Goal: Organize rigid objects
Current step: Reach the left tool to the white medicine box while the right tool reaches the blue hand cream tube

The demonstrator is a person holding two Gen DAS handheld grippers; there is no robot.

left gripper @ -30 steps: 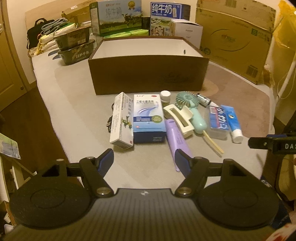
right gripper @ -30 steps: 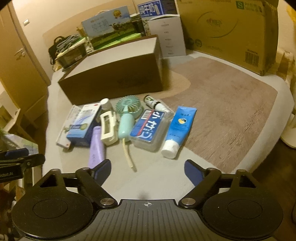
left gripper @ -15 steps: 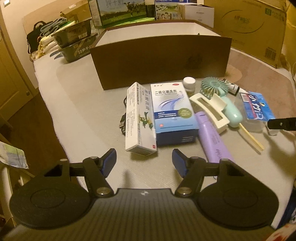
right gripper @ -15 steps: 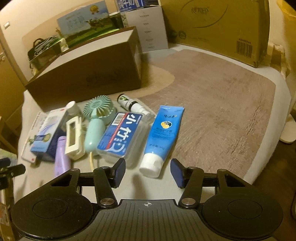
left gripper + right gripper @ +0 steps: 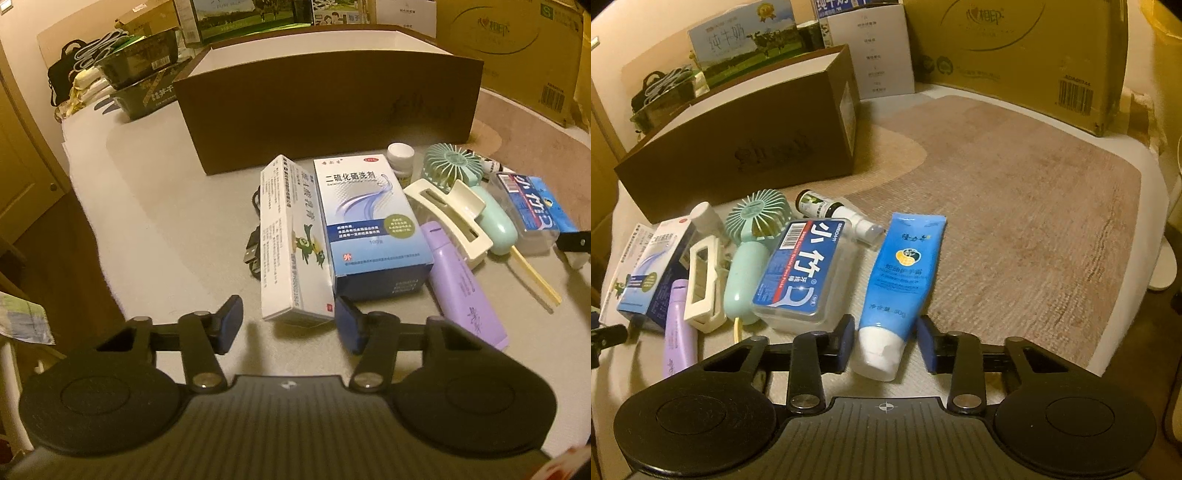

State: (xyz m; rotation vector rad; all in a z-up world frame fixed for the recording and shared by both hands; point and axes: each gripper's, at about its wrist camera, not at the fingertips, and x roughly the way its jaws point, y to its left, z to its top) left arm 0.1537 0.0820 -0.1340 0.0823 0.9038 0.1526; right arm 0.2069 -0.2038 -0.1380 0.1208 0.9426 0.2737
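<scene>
Your left gripper is closing, jaws astride the near end of the white carton, pads apart from it. Only your right view shows the right gripper narrowing around the blue tube's white cap. The brown box stands beyond.

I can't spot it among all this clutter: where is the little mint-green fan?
In the right wrist view the mint-green fan lies left of centre, between the cream hair clip and the blue-labelled clear box, just in front of the brown box.
</scene>
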